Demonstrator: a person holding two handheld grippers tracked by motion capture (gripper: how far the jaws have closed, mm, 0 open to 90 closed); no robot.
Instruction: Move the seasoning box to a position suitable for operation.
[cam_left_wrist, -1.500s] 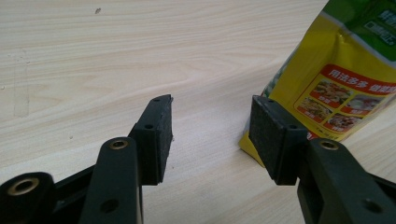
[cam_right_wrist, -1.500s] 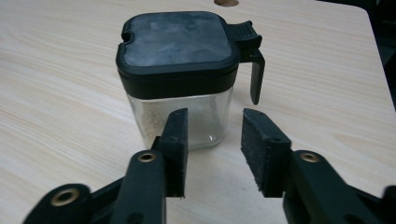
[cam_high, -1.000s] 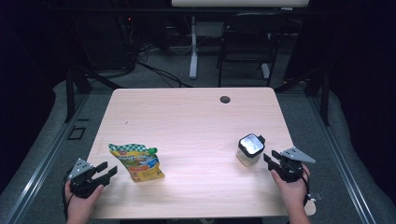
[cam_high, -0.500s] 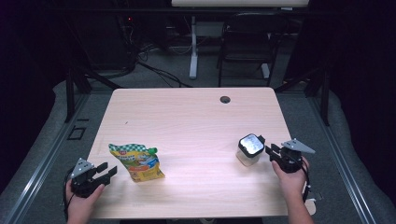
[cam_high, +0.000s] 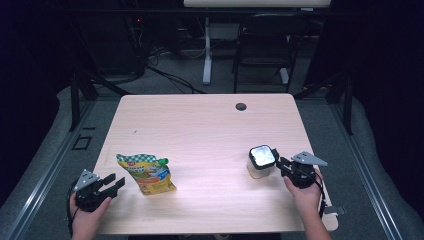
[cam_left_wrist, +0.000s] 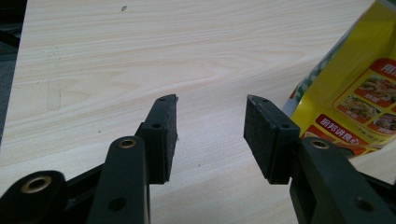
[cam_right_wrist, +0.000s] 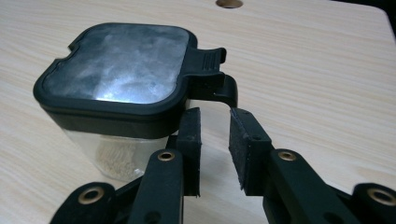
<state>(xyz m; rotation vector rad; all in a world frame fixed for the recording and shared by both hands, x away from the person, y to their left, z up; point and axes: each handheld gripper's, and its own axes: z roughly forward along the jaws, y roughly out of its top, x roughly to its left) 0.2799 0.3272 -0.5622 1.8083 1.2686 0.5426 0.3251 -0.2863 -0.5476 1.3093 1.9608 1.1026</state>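
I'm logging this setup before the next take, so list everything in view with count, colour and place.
Pale wooden table: one, light wood grain, centre of the high view.
Yellow and green printed food pouch: one, lying flat near the table's front left.
Clear plastic container with black-rimmed lid: one, standing at the table's front right; its black latch tab sits just beyond the right fingers.
Round cable hole: one, dark, far edge of the table.
Black chair: one, behind the table.
Left gripper: one, black, open over bare wood beside the pouch.
Right gripper: one, black, jaws just closing, nothing pressed between them.
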